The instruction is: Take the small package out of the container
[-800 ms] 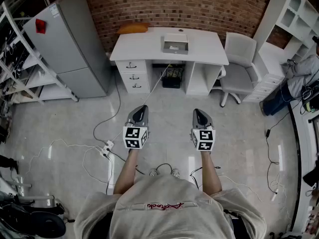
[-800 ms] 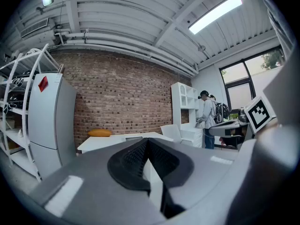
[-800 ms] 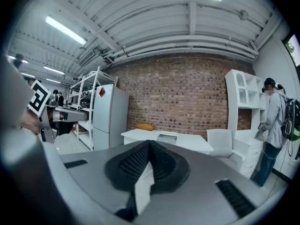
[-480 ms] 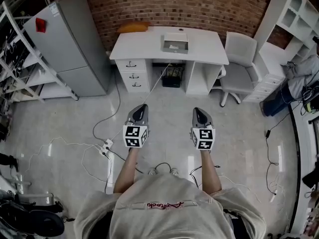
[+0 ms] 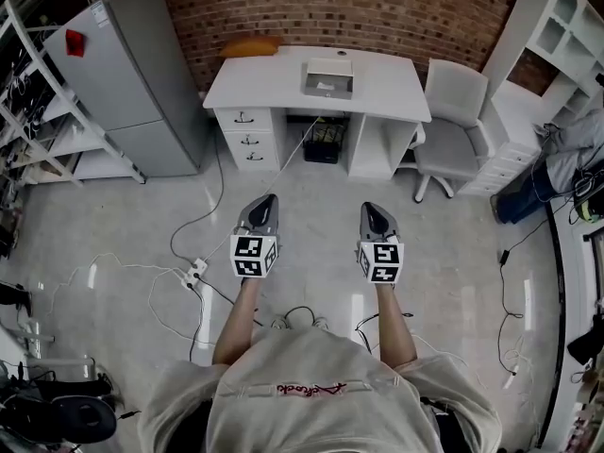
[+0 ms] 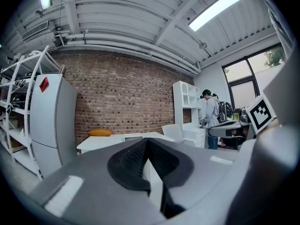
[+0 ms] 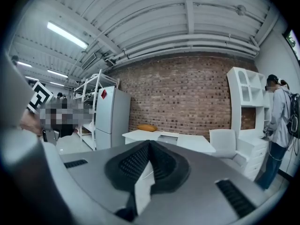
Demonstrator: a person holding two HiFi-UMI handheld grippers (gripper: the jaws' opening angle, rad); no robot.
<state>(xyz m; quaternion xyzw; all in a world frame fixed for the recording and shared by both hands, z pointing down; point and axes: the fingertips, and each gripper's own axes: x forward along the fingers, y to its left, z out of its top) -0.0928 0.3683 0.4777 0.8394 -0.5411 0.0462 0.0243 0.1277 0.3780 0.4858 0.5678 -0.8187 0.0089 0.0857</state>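
Both tongs (image 5: 267,201) (image 5: 370,208) hang closed, container (image 5: 327,76) well ahead.

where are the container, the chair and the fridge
container (image 5: 327,91), head view, its near wall
chair (image 5: 456,91), head view, the backrest
fridge (image 5: 118,69), head view, the upper door

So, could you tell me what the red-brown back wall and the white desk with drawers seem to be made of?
The back wall looks like bare brick, matt, with visible mortar lines. The white desk seems to be painted or laminated board, going by its smooth, even surface.
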